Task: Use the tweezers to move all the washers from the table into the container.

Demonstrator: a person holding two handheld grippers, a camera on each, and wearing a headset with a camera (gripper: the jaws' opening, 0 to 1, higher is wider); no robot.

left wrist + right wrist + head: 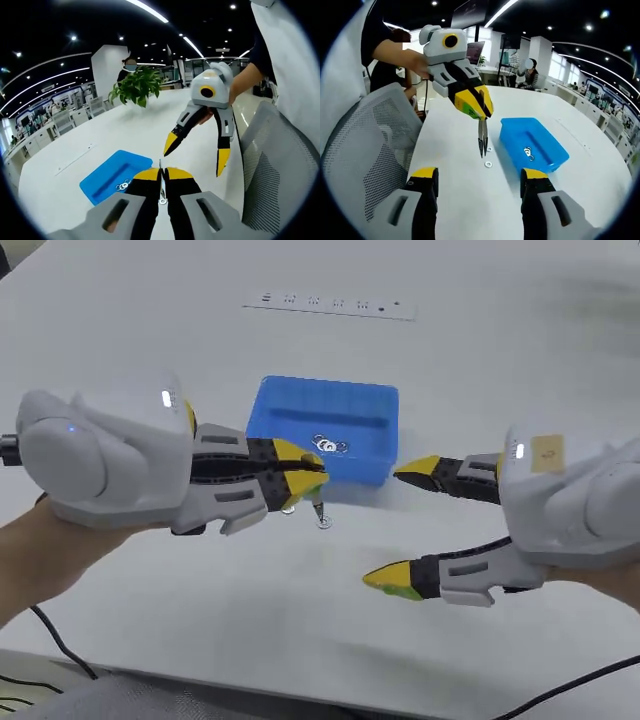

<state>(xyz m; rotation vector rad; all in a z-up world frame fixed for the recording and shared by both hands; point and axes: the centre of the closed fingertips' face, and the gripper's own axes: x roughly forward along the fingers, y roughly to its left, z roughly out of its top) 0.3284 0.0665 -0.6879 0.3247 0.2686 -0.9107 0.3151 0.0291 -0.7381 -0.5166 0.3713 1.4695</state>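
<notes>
White matte tabletop (250, 640) underneath, open-plan office with ceiling strip lights behind. Nearest, at lower right of the head view: right gripper (388, 528), grey moulded shell, black jaws with yellow tips, spread wide and gripping nothing. Left of centre: left gripper (312, 476), same build, jaws pinched close on slim silver metal tweezers (318, 506), points angled down toward the table. Just beside the points, two small flat metal ring washers (488, 164) lying loose; contact with either too fine to make out. Farther up, at centre: shallow rectangular blue plastic container (325, 390), with a small pile of shiny washers (328, 445) inside, count unreadable. Beyond, near the upper edge, pale narrow strip (330, 305), blurred. Grey mesh chair back (280, 175) cut off at the right of the left gripper view.
</notes>
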